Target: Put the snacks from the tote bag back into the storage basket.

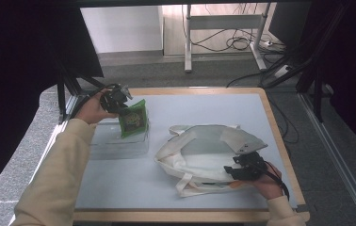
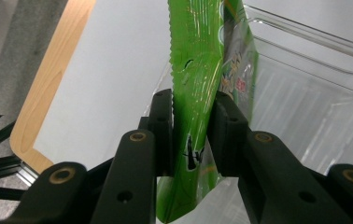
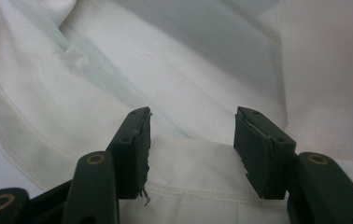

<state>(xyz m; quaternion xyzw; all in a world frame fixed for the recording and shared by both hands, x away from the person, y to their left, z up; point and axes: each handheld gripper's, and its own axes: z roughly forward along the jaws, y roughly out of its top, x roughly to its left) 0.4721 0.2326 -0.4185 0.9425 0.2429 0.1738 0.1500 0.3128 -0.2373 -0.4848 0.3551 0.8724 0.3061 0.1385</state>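
The green snack packet (image 2: 198, 70) is pinched by its top edge in the left gripper (image 2: 191, 133), upright in the clear tray (image 1: 119, 146) left of the tote bag (image 1: 199, 160). The bag's rim should be kept lifted between the half-spread right gripper (image 3: 191, 140) jaws, whose hold cannot be told, while the packet is carried across.

Left claw (image 1: 124, 101) nearly closed, right claw (image 1: 235, 162) jaws apart.
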